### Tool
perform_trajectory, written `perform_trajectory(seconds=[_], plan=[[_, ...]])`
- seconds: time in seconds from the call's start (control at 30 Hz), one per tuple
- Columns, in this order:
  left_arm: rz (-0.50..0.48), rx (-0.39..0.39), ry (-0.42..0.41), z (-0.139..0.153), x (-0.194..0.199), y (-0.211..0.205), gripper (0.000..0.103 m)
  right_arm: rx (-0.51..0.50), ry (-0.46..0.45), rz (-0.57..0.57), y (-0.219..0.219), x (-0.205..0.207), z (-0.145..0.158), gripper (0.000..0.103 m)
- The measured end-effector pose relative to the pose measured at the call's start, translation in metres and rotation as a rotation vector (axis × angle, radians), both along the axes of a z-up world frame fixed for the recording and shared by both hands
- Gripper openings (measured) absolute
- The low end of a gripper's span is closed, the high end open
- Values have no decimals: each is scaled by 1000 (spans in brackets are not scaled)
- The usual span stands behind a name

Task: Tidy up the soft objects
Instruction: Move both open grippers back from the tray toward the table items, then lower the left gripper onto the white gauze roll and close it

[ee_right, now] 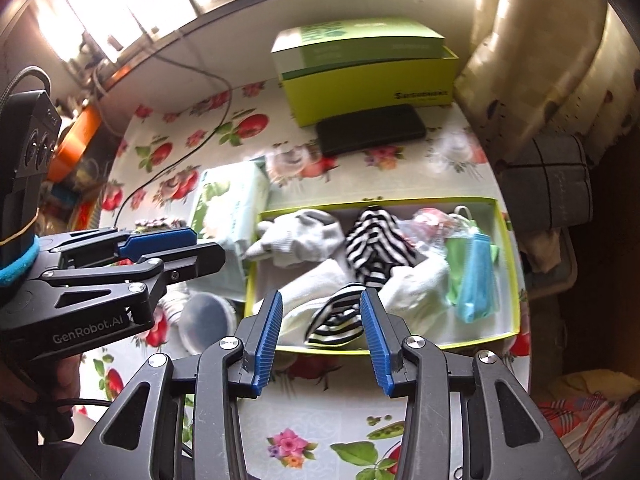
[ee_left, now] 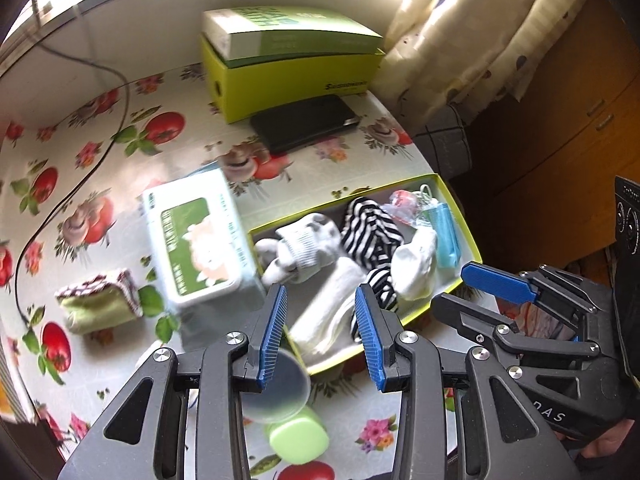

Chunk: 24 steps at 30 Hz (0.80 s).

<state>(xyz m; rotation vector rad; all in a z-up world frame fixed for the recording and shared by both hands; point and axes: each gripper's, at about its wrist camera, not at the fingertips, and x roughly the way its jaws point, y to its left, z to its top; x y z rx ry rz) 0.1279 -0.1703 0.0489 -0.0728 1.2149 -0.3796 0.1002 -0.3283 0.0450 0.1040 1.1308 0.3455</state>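
A shallow yellow-green box [ee_left: 464, 220] [ee_right: 509, 264] lies on the flowered table. It holds white socks [ee_left: 308, 248] [ee_right: 300, 236], black-and-white striped socks [ee_left: 372, 228] [ee_right: 372, 240], blue face masks [ee_left: 446, 236] [ee_right: 478, 284] and a small red item in plastic. A folded green cloth with red-white trim [ee_left: 100, 306] lies apart at the left. My left gripper [ee_left: 320, 336] hovers open over the box's near left corner, holding nothing. My right gripper [ee_right: 322, 340] hangs open above the box's front edge, with a striped sock below it. Each gripper also appears in the other's view, the right gripper [ee_left: 452, 286] and the left gripper [ee_right: 204, 246].
A tissue pack [ee_left: 196, 240] [ee_right: 228, 208] stands left of the box. A clear cup [ee_left: 276, 392] and a green-capped bottle [ee_left: 300, 436] lie near the front edge. Stacked green boxes [ee_left: 292, 68], a black flat device [ee_left: 308, 122], a cable [ee_left: 80, 184] and a curtain [ee_left: 480, 32] are behind.
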Motion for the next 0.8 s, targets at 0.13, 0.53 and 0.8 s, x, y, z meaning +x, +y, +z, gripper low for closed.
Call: perform_trajectory(seconds=[0.13, 0.53, 0.8], plan=[[37, -3, 1, 1, -5, 14, 37, -5, -5, 30, 13, -2, 3, 40], [113, -38, 21, -2, -19, 45, 37, -13, -5, 90, 38, -7, 7, 40], [142, -49, 36, -8, -27, 59, 37, -13, -2, 112, 46, -9, 7, 41]])
